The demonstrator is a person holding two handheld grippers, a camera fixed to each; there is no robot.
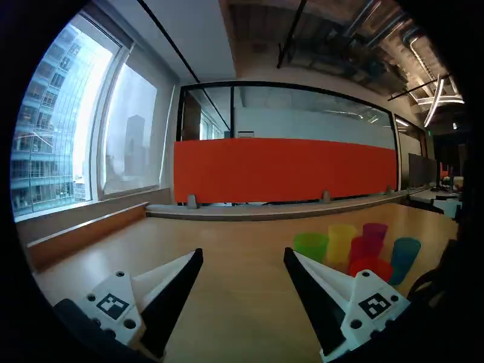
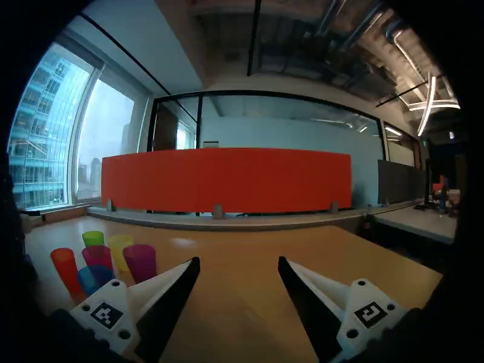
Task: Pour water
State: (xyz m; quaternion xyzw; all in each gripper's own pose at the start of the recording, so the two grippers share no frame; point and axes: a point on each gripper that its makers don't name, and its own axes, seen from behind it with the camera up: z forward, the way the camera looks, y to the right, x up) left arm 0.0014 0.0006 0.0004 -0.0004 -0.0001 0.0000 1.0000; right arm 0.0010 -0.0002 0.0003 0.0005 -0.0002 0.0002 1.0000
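A cluster of several coloured plastic cups stands upright on the wooden table (image 1: pixel 242 314). In the left gripper view they are to the right of my fingers: a green cup (image 1: pixel 311 245), a yellow cup (image 1: pixel 340 241), a purple cup (image 1: pixel 375 231), a red cup (image 1: pixel 370 267) and a blue cup (image 1: pixel 404 257). My left gripper (image 1: pixel 242 254) is open above bare tabletop, holding nothing. In the right gripper view the same cluster sits low at the left, with the green cup (image 2: pixel 93 238), yellow cup (image 2: pixel 119 247), purple cup (image 2: pixel 140 261) and red cup (image 2: pixel 64 266). My right gripper (image 2: pixel 238 261) is open and holds nothing.
An orange divider panel (image 1: pixel 284 169) runs along the table's far edge. Large windows (image 1: pixel 54 133) line the left wall above a wooden ledge (image 1: pixel 85 233). Another desk (image 2: pixel 417 221) stands beyond the table's right edge.
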